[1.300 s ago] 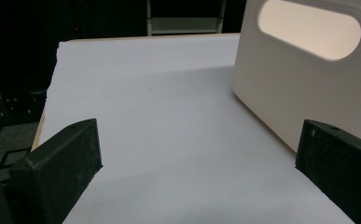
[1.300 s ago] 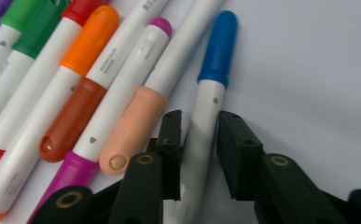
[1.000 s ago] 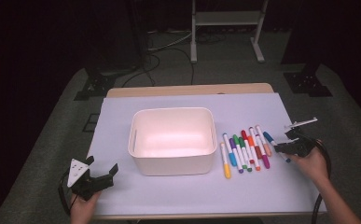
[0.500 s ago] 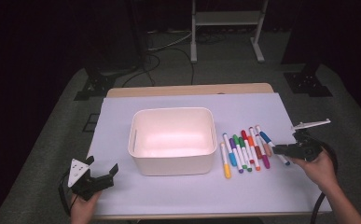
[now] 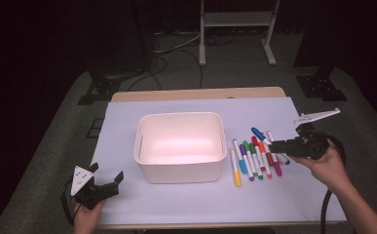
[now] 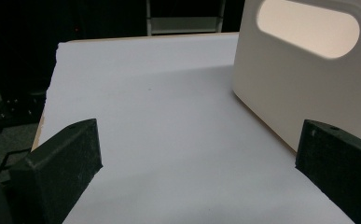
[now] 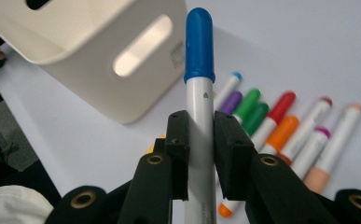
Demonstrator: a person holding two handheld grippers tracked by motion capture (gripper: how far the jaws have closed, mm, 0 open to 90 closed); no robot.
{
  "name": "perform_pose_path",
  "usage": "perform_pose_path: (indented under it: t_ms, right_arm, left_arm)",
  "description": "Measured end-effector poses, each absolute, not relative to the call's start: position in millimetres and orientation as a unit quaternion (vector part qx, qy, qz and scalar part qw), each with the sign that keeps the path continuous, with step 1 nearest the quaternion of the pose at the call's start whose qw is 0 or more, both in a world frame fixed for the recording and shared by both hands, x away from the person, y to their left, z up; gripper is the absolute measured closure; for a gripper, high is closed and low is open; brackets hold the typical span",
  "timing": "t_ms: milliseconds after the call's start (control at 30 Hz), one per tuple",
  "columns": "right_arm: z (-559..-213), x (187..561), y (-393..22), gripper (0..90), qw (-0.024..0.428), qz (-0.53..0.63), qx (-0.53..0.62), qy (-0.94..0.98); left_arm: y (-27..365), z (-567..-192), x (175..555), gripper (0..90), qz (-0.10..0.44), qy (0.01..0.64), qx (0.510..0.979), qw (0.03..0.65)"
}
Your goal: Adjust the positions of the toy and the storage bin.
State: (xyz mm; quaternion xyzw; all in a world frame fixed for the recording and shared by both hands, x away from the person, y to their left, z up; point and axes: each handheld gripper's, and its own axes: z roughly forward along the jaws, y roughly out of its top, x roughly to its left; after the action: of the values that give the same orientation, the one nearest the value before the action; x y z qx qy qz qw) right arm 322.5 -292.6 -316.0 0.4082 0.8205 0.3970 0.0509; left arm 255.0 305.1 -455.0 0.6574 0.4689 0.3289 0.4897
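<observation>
Your right gripper (image 7: 200, 154) clenches a white marker with a blue cap (image 7: 199, 84), holding it above the row of coloured markers (image 5: 254, 158) lying right of the white plastic bin (image 5: 180, 146). Your left gripper (image 5: 105, 181) rests released, jaws wide, on the pale blue table cover (image 5: 186, 202) near the bin's front left corner.

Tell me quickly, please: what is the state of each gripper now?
Left gripper: open, holding nothing, resting on the table.
Right gripper: shut on the blue-capped marker, lifted above the other markers.
</observation>
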Motion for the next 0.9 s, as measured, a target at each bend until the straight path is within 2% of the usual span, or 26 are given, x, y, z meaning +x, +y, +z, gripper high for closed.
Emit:
perform_pose_path:
  t_ms: [400,567,900]
  right_arm:
    - [-259.9,323.7,-222.8,75.7,0.033,0.407,0.310,0.859]
    - [-249.3,324.9,-193.3,75.8,0.029,0.400,0.273,0.874]
    - [-240.0,331.8,-141.9,75.8,-0.010,0.393,0.218,0.893]
  left_arm:
    - [305.6,-454.9,254.7,0.0,0.328,0.467,0.658,0.490]
    - [305.6,-454.9,254.5,0.0,0.327,0.467,0.659,0.491]
    - [305.8,-454.9,254.8,0.0,0.327,0.466,0.658,0.492]
